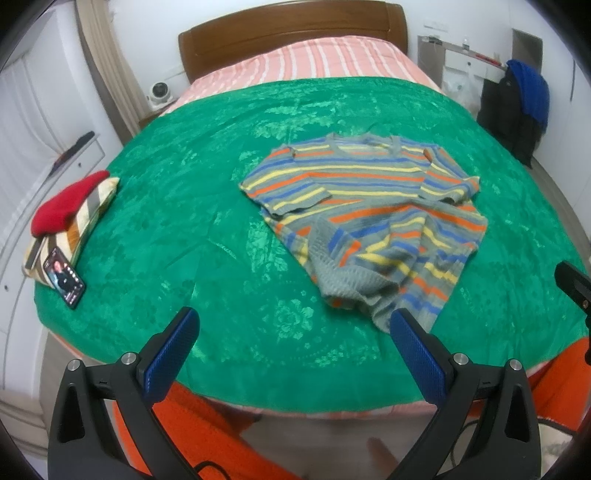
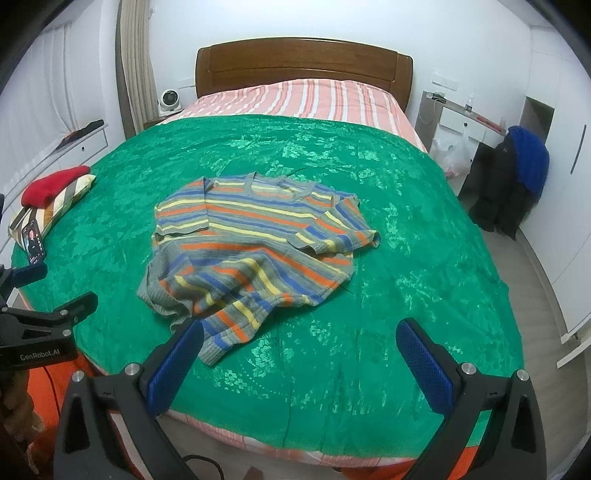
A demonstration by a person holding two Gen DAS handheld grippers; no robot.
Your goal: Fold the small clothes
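A small striped knit sweater (image 1: 365,206) in grey, orange, yellow and blue lies on the green bedspread (image 1: 184,221), neck toward the headboard, both sleeves laid over its chest, its lower hem rumpled. It also shows in the right wrist view (image 2: 255,243). My left gripper (image 1: 293,325) is open and empty, hovering above the bed's near edge, just short of the hem. My right gripper (image 2: 299,334) is open and empty, to the right of the hem. The left gripper also shows at the left edge of the right wrist view (image 2: 55,291).
A red garment (image 1: 66,203) lies on a striped cushion (image 1: 85,221) with a phone (image 1: 64,277) at the bed's left edge. A wooden headboard (image 1: 291,33) stands at the back. Dark and blue clothes (image 2: 517,177) hang at the right by a white desk.
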